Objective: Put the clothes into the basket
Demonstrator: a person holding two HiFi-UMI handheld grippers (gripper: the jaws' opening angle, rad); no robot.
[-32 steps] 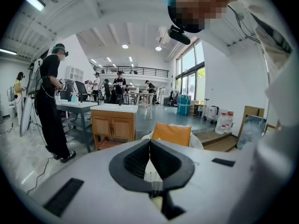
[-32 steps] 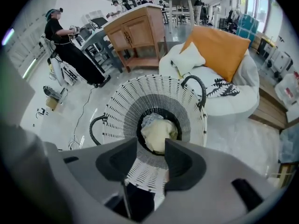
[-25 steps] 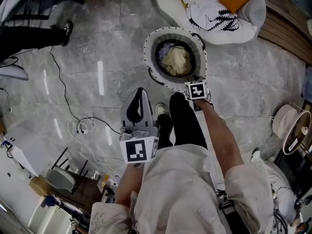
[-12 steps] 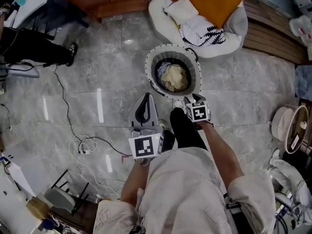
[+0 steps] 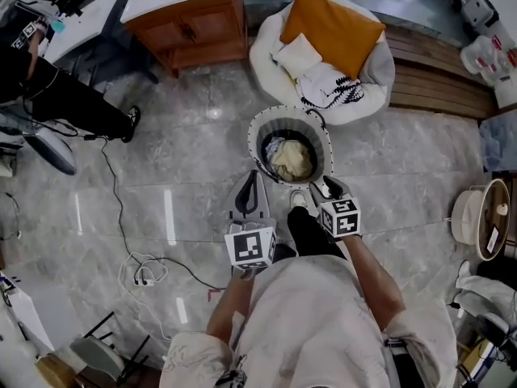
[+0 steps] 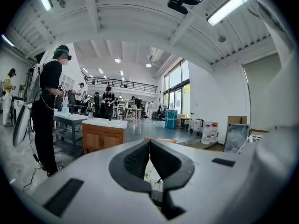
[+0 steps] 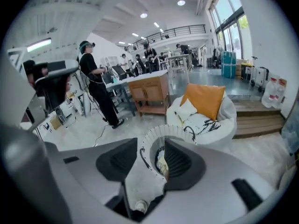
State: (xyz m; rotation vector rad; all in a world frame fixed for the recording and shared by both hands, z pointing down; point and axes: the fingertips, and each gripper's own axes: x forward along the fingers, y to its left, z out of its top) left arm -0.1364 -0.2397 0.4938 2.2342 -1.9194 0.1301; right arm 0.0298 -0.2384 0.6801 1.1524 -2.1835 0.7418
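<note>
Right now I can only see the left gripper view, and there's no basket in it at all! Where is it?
Observer: The head view shows the round white-rimmed basket standing on the grey stone floor, just ahead of the person's white shoe.
Operator: Is anything inside it?
Observer: Yes, a pale yellow crumpled cloth lies in it, with a bluish cloth beside it.
Operator: Is my other gripper holding something?
Observer: No. In the right gripper view the right gripper is open, and only the basket and the floor show between its jaws.
</note>
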